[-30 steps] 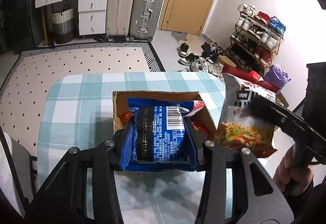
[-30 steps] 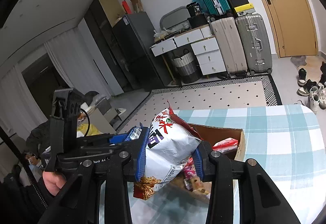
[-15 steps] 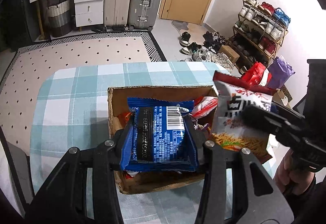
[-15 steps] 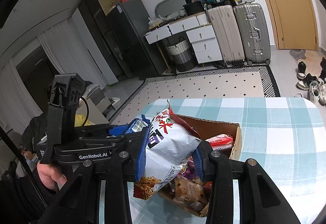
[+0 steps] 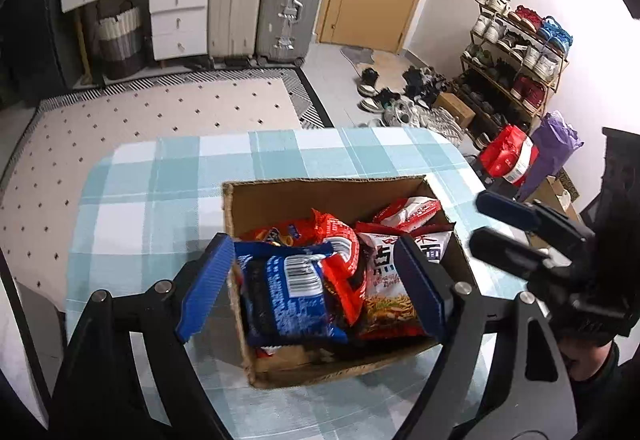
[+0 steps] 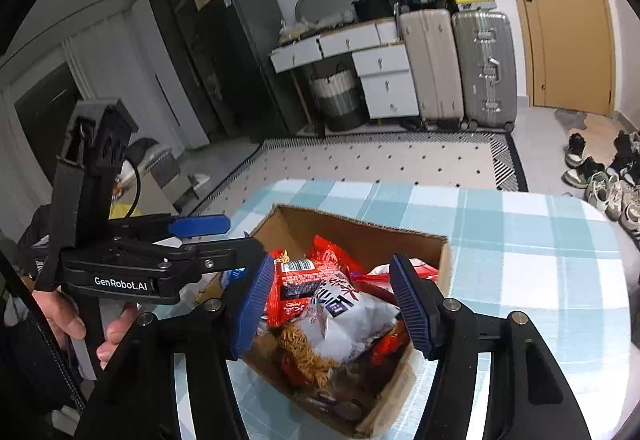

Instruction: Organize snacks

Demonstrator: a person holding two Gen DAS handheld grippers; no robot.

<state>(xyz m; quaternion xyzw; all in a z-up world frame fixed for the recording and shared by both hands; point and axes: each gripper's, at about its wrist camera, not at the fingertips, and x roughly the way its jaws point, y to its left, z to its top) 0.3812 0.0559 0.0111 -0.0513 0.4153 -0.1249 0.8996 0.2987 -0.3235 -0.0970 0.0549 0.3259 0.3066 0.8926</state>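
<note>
Snack packets inside box on table

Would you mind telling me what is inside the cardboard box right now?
The cardboard box holds snack bags: a blue packet at its near left, a white noodle bag beside it, red packets behind. Whatever lies beneath them is covered.

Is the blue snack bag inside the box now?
Yes. The blue snack bag lies in the cardboard box among other packets, and the left claw is open around it.
</note>
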